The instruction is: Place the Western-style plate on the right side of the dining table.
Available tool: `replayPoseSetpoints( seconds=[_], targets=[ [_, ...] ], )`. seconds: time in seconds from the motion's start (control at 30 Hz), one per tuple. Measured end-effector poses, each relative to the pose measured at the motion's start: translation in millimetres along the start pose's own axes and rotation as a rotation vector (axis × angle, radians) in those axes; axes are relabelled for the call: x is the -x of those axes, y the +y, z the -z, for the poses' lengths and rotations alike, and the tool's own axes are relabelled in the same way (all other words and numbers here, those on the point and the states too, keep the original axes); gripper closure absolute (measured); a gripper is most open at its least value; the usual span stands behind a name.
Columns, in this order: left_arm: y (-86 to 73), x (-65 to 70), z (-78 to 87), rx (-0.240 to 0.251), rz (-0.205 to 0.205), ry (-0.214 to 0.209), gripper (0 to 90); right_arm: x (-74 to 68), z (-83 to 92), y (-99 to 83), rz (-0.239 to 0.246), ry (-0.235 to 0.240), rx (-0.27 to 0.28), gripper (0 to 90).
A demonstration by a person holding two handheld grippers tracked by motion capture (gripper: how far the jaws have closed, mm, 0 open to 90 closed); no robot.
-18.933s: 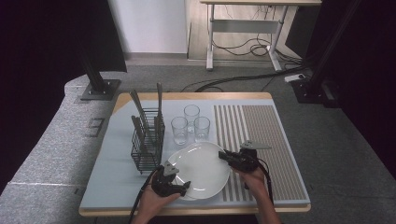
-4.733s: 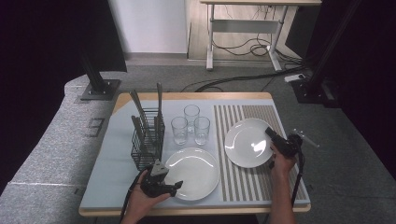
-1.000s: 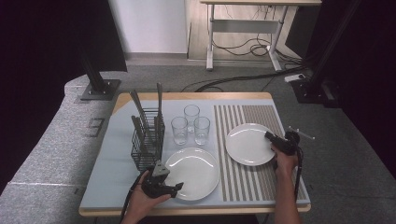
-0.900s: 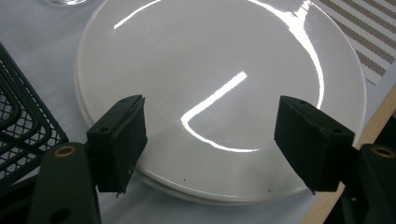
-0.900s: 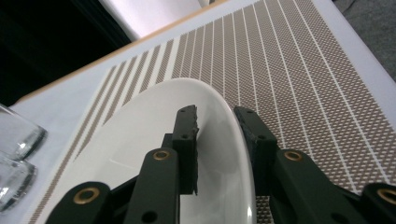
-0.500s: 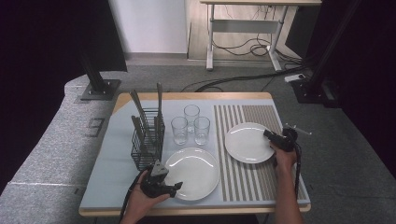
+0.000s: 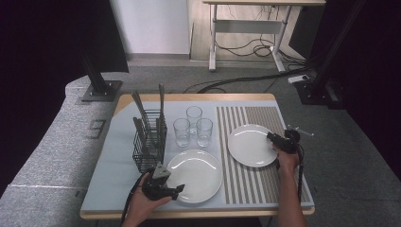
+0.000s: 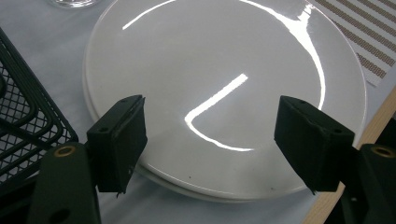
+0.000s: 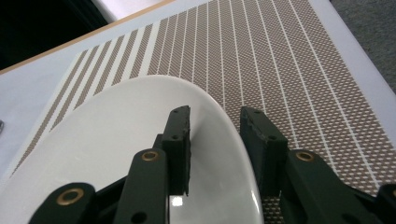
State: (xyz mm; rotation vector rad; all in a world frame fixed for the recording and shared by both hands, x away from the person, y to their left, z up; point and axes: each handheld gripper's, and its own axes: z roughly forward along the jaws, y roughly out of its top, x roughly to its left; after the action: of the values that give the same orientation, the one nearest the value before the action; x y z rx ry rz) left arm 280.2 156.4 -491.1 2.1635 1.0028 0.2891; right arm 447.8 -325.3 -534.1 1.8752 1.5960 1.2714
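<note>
Left tongs (image 8: pixel 210 144) released, jaws wide over near plate (image 8: pixel 224 88). Right tongs (image 9: pixel 215 149) straddling rim of far plate (image 9: pixel 116 154) on striped mat (image 9: pixel 289 60); grip unclear, cannot tell.

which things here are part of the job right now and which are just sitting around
In use:
- plate on the striped mat, its rim between the right gripper jaws
- stacked plates under the open left gripper
- striped mat

Just sitting there:
- three glasses
- wire basket of cutlery
</note>
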Motion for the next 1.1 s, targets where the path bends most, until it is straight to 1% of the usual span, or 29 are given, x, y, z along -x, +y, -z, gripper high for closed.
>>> replayPoseSetpoints(
  seconds=[0.1,0.17,0.37,0.43,0.5,0.63,0.67,0.77,0.8,0.83,0.9,0.97,1.1],
  targets=[
    [0.1,0.3,0.1,0.002,-0.001,0.000,25.6,-0.4,0.7,-0.3,0.012,-0.020,-0.002,63.2],
    [0.2,0.5,0.4,0.002,0.000,-0.002,25.6,-0.5,0.9,-0.6,0.011,-0.019,-0.008,62.1],
    [0.2,0.4,0.1,0.002,-0.001,-0.001,25.6,1.3,2.5,-1.1,-0.001,-0.010,0.003,62.0],
    [0.2,0.3,0.0,0.002,-0.001,0.000,25.6,1.6,2.8,-1.3,-0.003,-0.014,0.002,59.5],
    [0.1,0.3,-0.1,0.001,-0.001,-0.001,25.5,1.8,3.2,-1.4,-0.003,-0.012,0.004,59.4],
    [0.1,0.3,0.3,0.002,-0.001,-0.001,25.6,-0.8,4.8,-1.5,0.004,-0.017,0.015,56.0],
    [0.2,0.0,1.4,0.004,0.000,0.000,25.6,-2.6,6.5,-1.2,-0.001,-0.018,0.029,54.6],
    [0.3,-0.4,2.3,0.008,0.002,0.001,25.6,-4.7,9.1,-0.4,0.003,-0.012,0.041,53.1],
    [0.3,-0.9,2.8,0.008,0.003,0.002,25.5,-7.0,11.7,0.0,0.017,-0.016,0.051,52.2],
    [0.3,-0.9,2.8,0.008,0.003,0.002,25.5,-8.0,13.3,0.3,0.018,-0.007,0.052,51.6],
    [0.2,-1.1,2.8,0.008,0.004,0.002,25.5,-10.9,16.6,0.2,0.025,-0.006,0.066,51.3],
    [0.3,-1.0,3.1,0.008,0.003,0.001,25.5,-13.1,19.6,-0.5,0.031,0.012,0.084,50.9],
    [0.3,-0.9,3.6,0.009,0.004,0.001,25.6,-15.1,23.0,-3.3,0.035,0.024,0.085,49.2]
  ],
)
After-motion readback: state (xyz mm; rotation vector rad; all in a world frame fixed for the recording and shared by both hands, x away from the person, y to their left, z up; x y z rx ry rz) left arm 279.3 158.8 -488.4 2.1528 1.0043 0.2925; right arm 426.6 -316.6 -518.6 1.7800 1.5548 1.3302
